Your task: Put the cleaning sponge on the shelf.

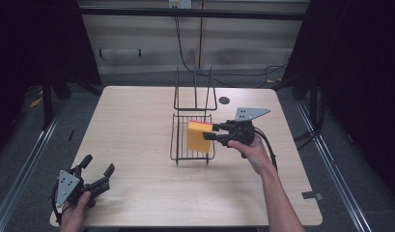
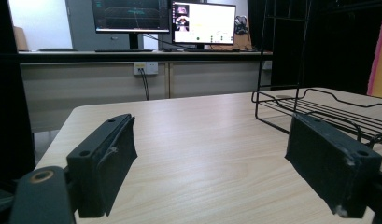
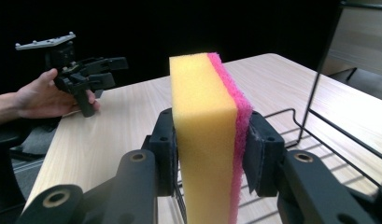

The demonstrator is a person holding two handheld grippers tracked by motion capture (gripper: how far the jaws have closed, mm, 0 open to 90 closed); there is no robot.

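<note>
A yellow sponge (image 1: pixel 198 137) with a pink scouring side stands on edge, clamped between the jaws of my right gripper (image 1: pixel 210 132). It hangs over the flat tray of a black wire rack (image 1: pixel 177 147) in the middle of the table. In the right gripper view the sponge (image 3: pixel 205 135) rises between the two black pads (image 3: pixel 265 154), yellow to the left, pink to the right. My left gripper (image 1: pixel 97 166) rests at the table's front left corner, open with nothing between its fingers (image 2: pixel 109 158). The left gripper view shows the rack (image 2: pixel 314 109) ahead on the right.
The rack's upright back frame (image 1: pixel 195 89) stands behind its tray. A small dark round hole (image 1: pixel 224 100) marks the tabletop behind the rack. The light wooden table (image 1: pixel 132 125) is bordered by dark floor and curtains. Monitors (image 2: pixel 205 23) stand on a desk beyond the far edge.
</note>
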